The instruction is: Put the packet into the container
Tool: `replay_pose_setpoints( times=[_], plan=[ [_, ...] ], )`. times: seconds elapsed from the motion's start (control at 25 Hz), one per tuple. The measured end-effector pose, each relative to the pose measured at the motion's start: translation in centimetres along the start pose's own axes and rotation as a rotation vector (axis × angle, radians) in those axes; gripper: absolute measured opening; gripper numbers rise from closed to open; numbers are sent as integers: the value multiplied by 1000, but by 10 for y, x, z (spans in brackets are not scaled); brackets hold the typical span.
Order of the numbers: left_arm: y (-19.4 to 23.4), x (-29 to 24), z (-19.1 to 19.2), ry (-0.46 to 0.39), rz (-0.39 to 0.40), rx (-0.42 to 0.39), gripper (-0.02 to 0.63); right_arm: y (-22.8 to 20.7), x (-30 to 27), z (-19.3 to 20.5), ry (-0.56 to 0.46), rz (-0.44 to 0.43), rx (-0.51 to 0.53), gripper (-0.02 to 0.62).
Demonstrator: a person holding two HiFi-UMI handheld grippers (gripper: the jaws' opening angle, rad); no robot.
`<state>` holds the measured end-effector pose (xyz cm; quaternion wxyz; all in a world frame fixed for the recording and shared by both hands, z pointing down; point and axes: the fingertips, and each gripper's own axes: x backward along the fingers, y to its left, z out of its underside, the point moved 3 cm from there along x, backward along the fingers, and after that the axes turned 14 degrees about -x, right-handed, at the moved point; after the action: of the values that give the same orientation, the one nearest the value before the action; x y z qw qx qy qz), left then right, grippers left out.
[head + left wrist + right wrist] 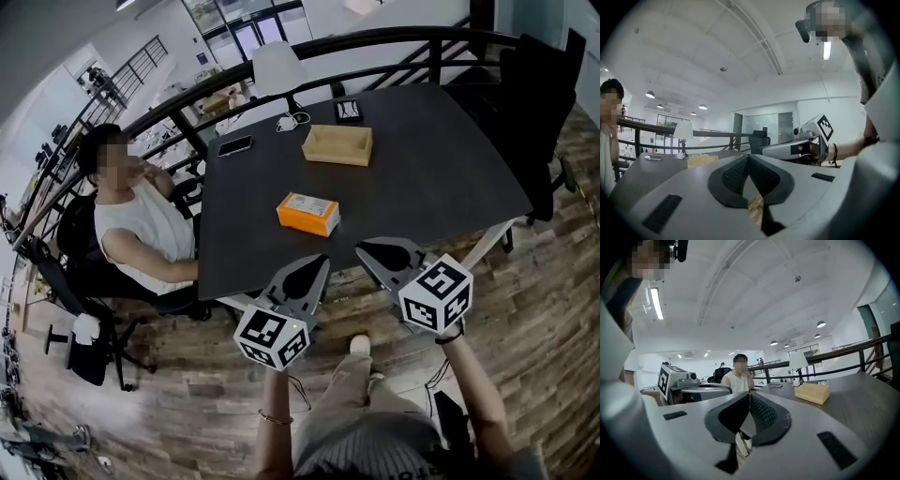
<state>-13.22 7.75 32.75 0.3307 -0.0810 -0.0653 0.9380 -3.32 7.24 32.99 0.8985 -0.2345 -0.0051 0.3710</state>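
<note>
Packet, head view: the orange packet (308, 213) lies flat on your counter (441, 169) near its near edge, apart from the container (337, 144) farther in.
Head view, grippers: your left hand-held gripper (322, 260) and right hand-held gripper (362, 248) hover side by side at the near edge.
Left gripper view: your jaws are pressed together, nothing between them.
Right gripper view: your jaws are together and empty, and the container sits ahead to the right.

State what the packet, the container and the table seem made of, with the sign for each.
Packet: likely printed card, orange, sharp box edges. Container: probably pale wood, matt, thick straight walls. Table: dark matt top, perhaps laminate; unclear.
</note>
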Motion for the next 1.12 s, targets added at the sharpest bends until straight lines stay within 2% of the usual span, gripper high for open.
replay_pose_setpoints(
  times=[0.44,0.84,0.88,1.0,1.12],
  plan=[
    [72,-41,29,0,-17,35,8,-55,-76,-6,65,16,39,11],
    [101,-61,55,29,-42,76,8,-84,-119,8,164,8,67,15],
    [102,-63,57,34,-49,80,8,-87,-123,12,178,6,68,20],
    [103,-67,66,41,-78,99,8,-95,-133,23,219,-6,59,98],
    [108,-72,82,57,-107,120,8,-104,-149,37,266,1,95,120]
  ],
)
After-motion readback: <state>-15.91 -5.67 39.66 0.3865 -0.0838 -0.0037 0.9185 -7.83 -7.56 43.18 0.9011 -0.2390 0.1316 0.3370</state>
